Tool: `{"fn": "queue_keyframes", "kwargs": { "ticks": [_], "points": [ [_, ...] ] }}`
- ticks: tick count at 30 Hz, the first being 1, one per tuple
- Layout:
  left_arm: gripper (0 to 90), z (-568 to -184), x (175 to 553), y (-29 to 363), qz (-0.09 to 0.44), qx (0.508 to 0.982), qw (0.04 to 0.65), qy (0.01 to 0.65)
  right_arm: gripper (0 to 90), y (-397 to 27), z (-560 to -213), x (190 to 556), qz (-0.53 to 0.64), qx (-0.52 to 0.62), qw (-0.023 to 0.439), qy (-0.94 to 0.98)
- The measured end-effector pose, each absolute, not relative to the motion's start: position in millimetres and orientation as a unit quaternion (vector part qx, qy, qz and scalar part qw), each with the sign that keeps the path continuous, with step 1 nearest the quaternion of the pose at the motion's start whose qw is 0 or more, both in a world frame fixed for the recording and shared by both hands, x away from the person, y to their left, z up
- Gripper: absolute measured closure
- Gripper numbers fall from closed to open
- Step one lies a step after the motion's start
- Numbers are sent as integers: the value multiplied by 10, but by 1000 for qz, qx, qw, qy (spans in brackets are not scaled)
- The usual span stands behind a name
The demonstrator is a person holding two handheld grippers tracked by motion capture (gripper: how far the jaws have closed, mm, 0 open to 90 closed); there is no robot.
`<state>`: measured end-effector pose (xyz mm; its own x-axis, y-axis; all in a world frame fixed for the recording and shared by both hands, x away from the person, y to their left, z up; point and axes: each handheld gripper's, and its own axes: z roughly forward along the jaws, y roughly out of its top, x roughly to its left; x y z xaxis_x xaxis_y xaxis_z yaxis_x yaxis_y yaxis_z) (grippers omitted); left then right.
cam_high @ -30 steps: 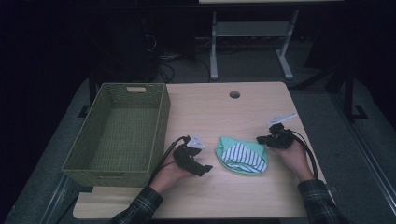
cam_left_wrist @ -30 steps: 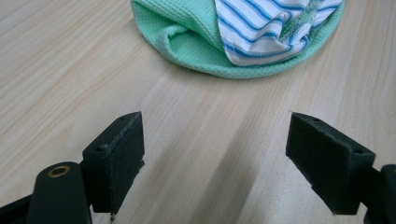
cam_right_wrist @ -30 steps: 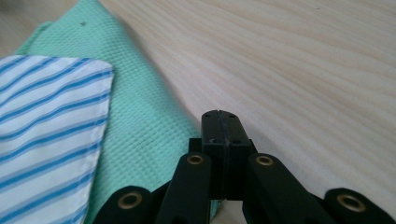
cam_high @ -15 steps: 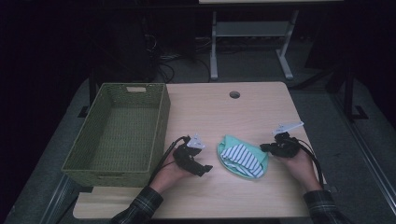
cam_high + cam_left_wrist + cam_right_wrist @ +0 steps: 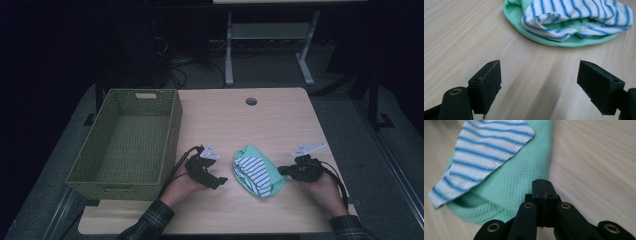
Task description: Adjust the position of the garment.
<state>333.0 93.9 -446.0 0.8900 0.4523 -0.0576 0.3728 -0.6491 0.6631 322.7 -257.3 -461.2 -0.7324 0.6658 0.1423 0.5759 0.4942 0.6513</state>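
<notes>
On the wooden table (image 5: 230,125), between our two grippers, lies the folded green cloth (image 5: 262,172) with a blue-striped white cloth (image 5: 252,169) on top of it. Our left gripper (image 5: 539,82) rests near the bundle with its jaws spread wide and nothing between them. Our right gripper (image 5: 543,188) has its jaws pressed together, empty, at the green cloth's edge.

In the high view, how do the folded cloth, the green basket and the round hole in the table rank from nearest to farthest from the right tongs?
From the right tongs:
1. Folded cloth, mint with a striped piece, just to their left.
2. Round hole, near the table's far edge.
3. Green basket, at the table's left side, past the left tongs.
</notes>
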Motion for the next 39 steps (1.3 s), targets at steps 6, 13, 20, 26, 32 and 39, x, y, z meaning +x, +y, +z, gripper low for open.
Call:
{"fn": "queue_keyframes", "kwargs": {
  "ticks": [6, 13, 20, 26, 32, 39],
  "points": [
    [188, -4456, 3327, 938, 56, 907, 350, 226, 900, -2486, -4604, 3087, 358, 347, 56, 865],
    [188, -4452, 3325, 937, 56, 907, 351, 224, 900, -2361, -4601, 2951, 361, 334, 47, 869],
    [188, -4453, 3323, 932, 57, 907, 352, 225, 900, -2327, -4611, 2884, 364, 330, 46, 870],
    [188, -4451, 3327, 923, 57, 908, 351, 220, 899, -2402, -4582, 2897, 376, 339, 63, 860],
    [188, -4451, 3312, 882, 52, 908, 354, 217, 717, -2576, -4565, 2933, 380, 385, 101, 835],
    [188, -4426, 3316, 861, 50, 910, 355, 210, 486, -2786, -4605, 2956, 367, 432, 144, 811]
  ]
}}
